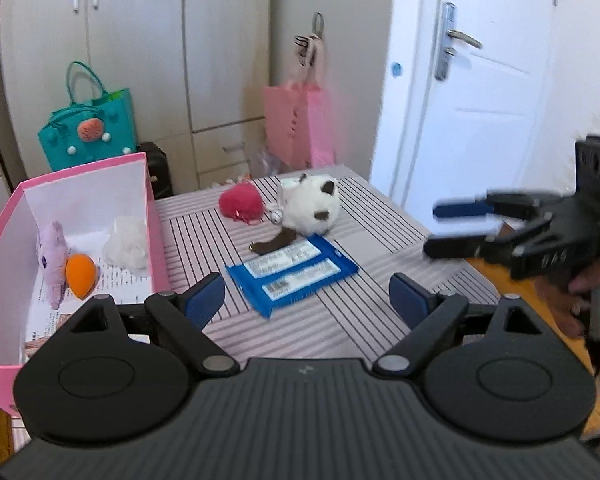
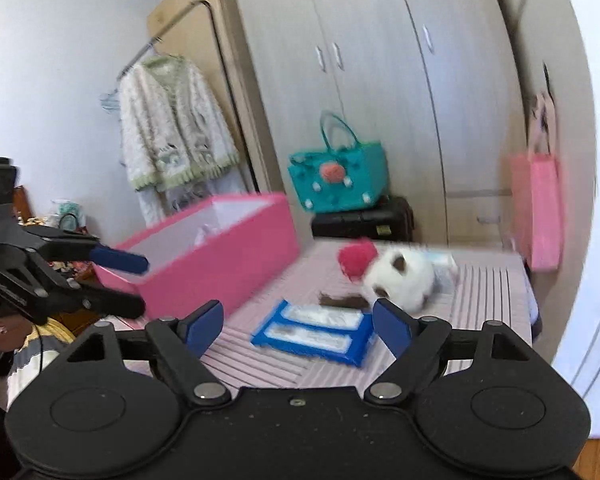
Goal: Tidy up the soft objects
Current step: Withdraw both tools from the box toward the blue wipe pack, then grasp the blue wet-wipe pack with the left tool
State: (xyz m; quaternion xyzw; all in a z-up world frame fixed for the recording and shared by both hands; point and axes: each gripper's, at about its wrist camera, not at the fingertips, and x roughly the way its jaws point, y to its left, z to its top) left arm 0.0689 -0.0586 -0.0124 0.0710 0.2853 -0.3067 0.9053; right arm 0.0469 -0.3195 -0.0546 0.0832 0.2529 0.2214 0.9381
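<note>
Right tongs (image 2: 298,326): spread wide, empty, hovering over the blue pack (image 2: 314,332) on the striped worktop (image 2: 492,284). Behind the pack: white plush (image 2: 406,276) with brown patches, a red pompom (image 2: 356,260) touching its left side. Left of the pack: pink box (image 2: 220,256), open-topped. Far left of the pack: left tongs (image 2: 130,282), parted, empty, just beside the box's near corner. Beyond the box: teal bag (image 2: 340,176) on a black case (image 2: 362,220).
</note>
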